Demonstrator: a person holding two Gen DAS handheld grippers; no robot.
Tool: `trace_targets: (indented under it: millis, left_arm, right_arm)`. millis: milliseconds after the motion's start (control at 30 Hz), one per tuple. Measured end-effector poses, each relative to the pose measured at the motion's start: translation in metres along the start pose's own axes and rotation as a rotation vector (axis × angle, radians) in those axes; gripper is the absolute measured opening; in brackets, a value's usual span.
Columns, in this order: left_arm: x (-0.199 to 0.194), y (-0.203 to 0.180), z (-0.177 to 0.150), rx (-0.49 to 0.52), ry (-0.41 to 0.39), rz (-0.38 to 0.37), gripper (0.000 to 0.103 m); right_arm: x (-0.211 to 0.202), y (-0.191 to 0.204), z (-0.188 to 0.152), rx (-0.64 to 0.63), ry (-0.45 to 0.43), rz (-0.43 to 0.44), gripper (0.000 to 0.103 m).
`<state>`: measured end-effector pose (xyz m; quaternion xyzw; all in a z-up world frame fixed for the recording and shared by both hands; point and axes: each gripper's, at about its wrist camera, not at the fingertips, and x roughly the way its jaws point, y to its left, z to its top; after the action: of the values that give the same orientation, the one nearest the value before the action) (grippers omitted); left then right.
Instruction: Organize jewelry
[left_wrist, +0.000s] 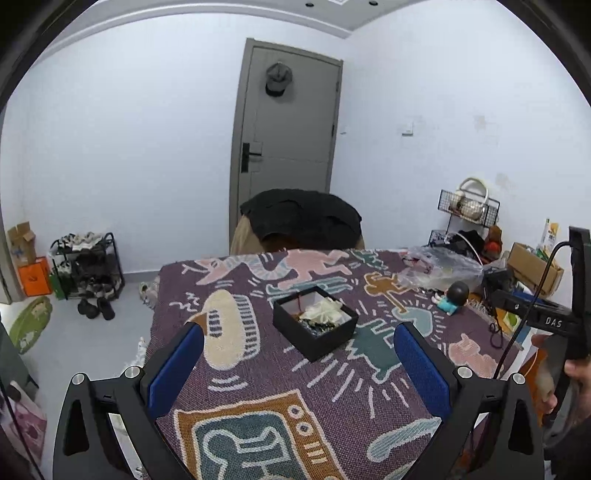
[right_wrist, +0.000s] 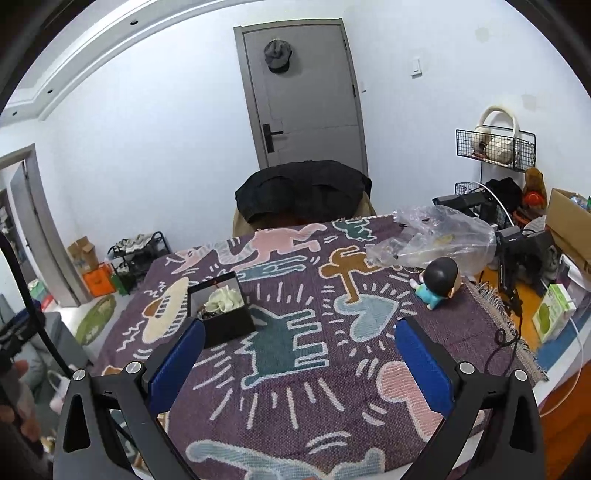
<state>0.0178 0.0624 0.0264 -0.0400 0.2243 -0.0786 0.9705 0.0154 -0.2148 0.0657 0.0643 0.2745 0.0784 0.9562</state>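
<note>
1. Purple patterned blanket (left_wrist: 258, 369) covers the table before a grey door (left_wrist: 291, 122).
2. "DAS" is readable on the black tool (left_wrist: 550, 321) at the right edge of the left wrist view.
3. Left gripper (left_wrist: 299, 350) is spread wide, holding nothing; the open black jewelry box (left_wrist: 314, 326) lies just beyond, between the fingers.
4. Right gripper (right_wrist: 300, 349) is likewise spread and empty; the box (right_wrist: 221, 310) sits by its left fingertip (right_wrist: 181, 354), centre-left of frame.
</note>
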Motion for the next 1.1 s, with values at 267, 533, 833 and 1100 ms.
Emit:
trace_targets:
  millis: [267,533,833,1100]
  left_arm:
    - [0.0,-0.002,-0.002,-0.029,0.01,0.001,0.103]
    - [-0.009,0.0,-0.005,-0.037,0.015,0.022,0.103]
    - [-0.012,-0.005,-0.007,-0.025,0.023,0.04,0.103]
    - [-0.013,-0.012,-0.008,0.0,0.032,0.055,0.103]
  right_arm:
    - [-0.001,0.003,-0.007,0.013,0.029,-0.013,0.103]
    - [-0.007,0.019,-0.009,-0.028,0.02,-0.007,0.103]
    - [-0.011,0.03,-0.012,-0.052,0.02,0.014,0.103]
    - [-0.009,0.03,-0.014,-0.042,0.016,0.006,0.103]
